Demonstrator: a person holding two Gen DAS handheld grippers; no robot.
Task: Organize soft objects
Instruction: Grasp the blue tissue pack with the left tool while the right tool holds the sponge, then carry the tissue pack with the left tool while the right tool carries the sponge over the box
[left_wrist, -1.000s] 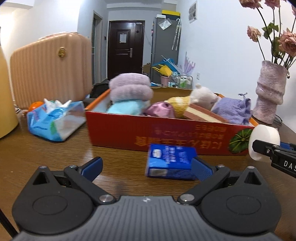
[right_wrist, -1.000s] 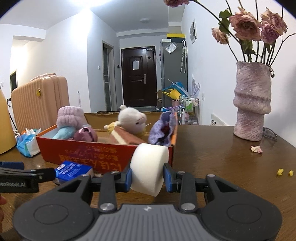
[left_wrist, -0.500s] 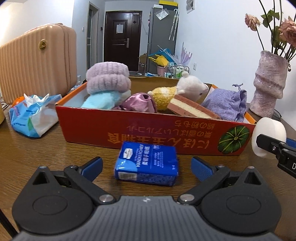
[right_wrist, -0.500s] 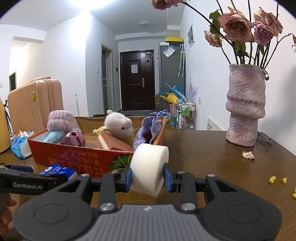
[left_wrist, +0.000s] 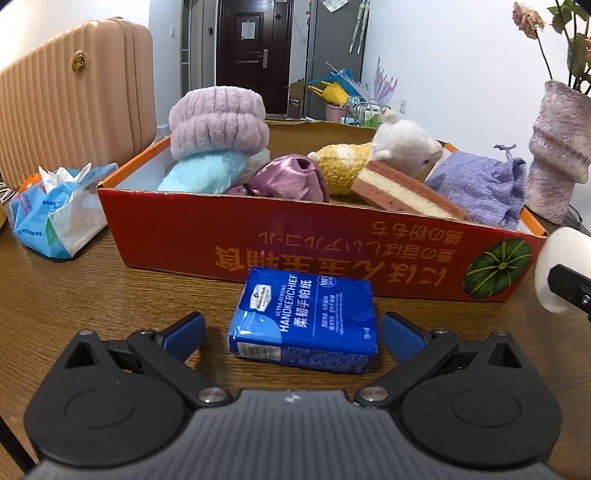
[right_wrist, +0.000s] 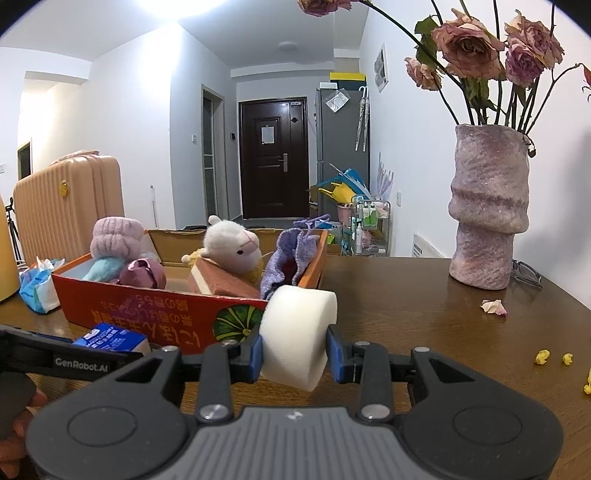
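Red box (left_wrist: 314, 236) (packed full) walls off bare table (left_wrist: 110, 295).

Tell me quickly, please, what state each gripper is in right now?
Left gripper: open, fingers either side of the blue tissue pack.
Right gripper: closed on the white sponge.

A ribbed peach suitcase (left_wrist: 74, 92) stands behind the wooden table (right_wrist: 424, 295). On it, a mauve vase (right_wrist: 487, 214) holds faded roses (right_wrist: 469, 35). Fallen petals (right_wrist: 493, 306) lie nearby.

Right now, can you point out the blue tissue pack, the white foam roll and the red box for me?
blue tissue pack (left_wrist: 304, 319), left wrist view, middle of its printed top.
white foam roll (right_wrist: 295, 336), right wrist view, its curved face between the pads.
red box (left_wrist: 295, 243), left wrist view, its front wall.
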